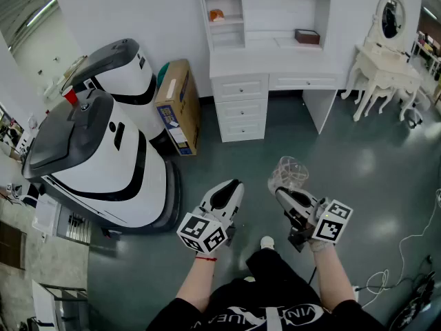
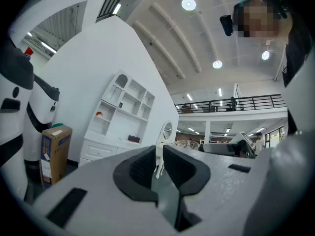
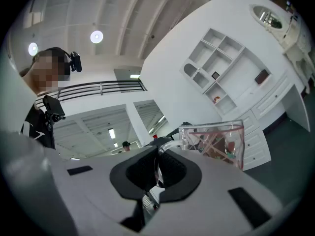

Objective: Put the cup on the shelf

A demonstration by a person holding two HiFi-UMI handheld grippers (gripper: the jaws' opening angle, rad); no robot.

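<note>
Our left forearm (image 1: 198, 281) and right forearm (image 1: 335, 281) reach toward the white desk (image 1: 275, 64) but stop well short of it. The left gripper (image 1: 233, 185) points deskward, jaws drawn together on nothing. The right gripper (image 1: 279, 192), just beside it, clamps the handle of the clear cup (image 1: 288, 173) on its desk-facing side.

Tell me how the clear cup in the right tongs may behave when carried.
The cup looks clear and thin-walled, so it is probably stiff, light and perhaps breakable. The right tongs seem to grip only its smooth handle, so the cup may swing or slip if moved quickly.
</note>
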